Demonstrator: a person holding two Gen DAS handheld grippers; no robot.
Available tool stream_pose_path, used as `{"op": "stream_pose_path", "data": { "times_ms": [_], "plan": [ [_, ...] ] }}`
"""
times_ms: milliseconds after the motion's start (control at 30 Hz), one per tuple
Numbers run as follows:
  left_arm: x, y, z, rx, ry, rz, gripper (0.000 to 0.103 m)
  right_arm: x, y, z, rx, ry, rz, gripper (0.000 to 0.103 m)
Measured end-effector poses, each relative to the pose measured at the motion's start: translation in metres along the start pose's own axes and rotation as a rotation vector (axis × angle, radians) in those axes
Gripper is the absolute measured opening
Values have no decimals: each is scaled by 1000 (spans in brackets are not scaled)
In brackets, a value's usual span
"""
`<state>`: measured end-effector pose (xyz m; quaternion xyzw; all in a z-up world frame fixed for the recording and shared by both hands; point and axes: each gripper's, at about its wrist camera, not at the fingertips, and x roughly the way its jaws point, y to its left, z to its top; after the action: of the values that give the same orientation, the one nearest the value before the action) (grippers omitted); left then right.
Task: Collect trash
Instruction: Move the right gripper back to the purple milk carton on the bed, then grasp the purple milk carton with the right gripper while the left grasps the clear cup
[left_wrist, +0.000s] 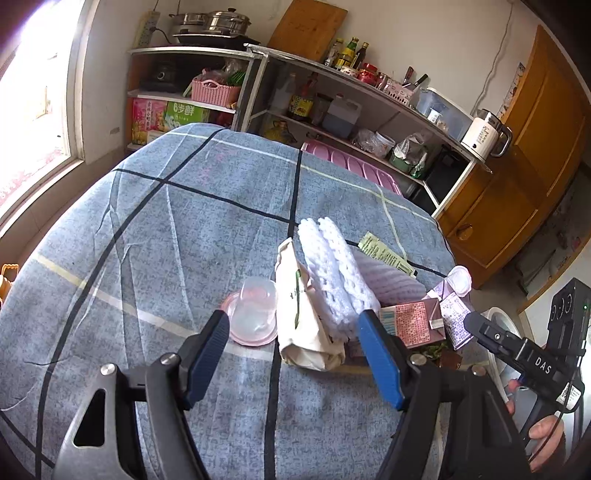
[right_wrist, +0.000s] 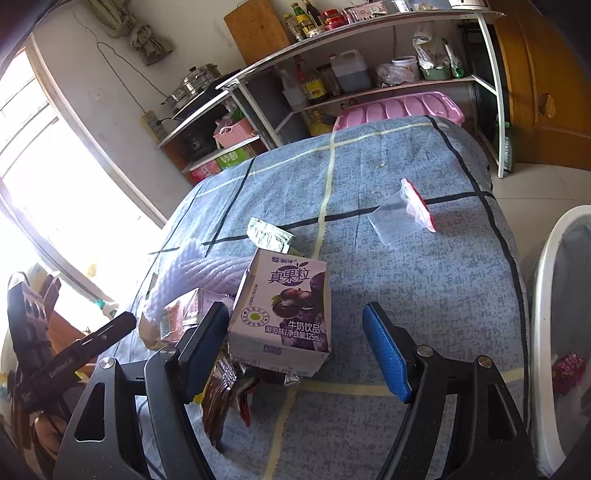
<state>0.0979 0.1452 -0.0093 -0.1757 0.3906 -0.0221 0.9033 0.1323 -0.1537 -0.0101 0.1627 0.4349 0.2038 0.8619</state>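
Trash lies on a blue checked cloth (left_wrist: 166, 236). In the left wrist view my left gripper (left_wrist: 295, 325) is open and empty, its fingers on either side of a cream paper bag (left_wrist: 303, 317) and white foam netting (left_wrist: 336, 266). A clear plastic cup on a pink lid (left_wrist: 255, 314) lies beside the left finger. A red carton (left_wrist: 410, 321) lies to the right. In the right wrist view my right gripper (right_wrist: 295, 321) is open and empty above a purple grape milk carton (right_wrist: 284, 314). A clear bag with red strip (right_wrist: 406, 210) lies farther off.
A white bin (right_wrist: 546, 295) with a liner stands off the table's right edge. Metal shelves (left_wrist: 369, 96) with bottles, pots and a pink basket stand behind. A wooden cabinet (left_wrist: 517, 166) is at the right, a bright window (left_wrist: 33, 110) at the left.
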Motion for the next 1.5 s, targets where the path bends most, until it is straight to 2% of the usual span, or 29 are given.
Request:
{"op": "stream_pose_path", "data": {
  "times_ms": [167, 233, 267, 367, 467, 600, 733, 833, 1033, 1233, 1433, 1500],
  "plan": [
    [5, 16, 1, -39, -15, 47, 74, 3, -3, 2, 19, 12, 10, 74],
    [9, 23, 3, -63, -9, 46, 74, 2, -2, 3, 13, 6, 12, 61],
    [10, 26, 3, -72, -7, 49, 74, 2, -1, 4, 4, 4, 4, 58],
    [12, 30, 3, -78, -8, 48, 74, -2, 7, 3, -43, -20, -37, 57],
    [8, 27, 2, -62, -18, 68, 74, -4, 8, 2, -51, -35, -39, 57],
    [-5, 13, 0, 31, -61, 20, 74, -6, 4, 0, -39, -48, -45, 57],
    [-4, 26, 3, 8, -61, 115, 74, -8, 3, -1, -29, -57, -37, 57],
    [6, 34, 5, -7, -27, 104, 74, -9, 3, -3, -26, -60, -35, 57],
    [27, 19, 3, 67, 15, 108, 74, -9, 5, -5, -34, -65, -43, 57],
    [37, 11, 9, 100, 14, 172, 73, -13, 6, -6, -44, -75, -53, 57],
    [36, 11, 6, 101, 17, 162, 46, -18, 5, -7, -44, -88, -55, 57],
    [36, 11, 5, 98, 22, 151, 31, -20, 4, -7, -42, -91, -54, 57]
  ]
}}
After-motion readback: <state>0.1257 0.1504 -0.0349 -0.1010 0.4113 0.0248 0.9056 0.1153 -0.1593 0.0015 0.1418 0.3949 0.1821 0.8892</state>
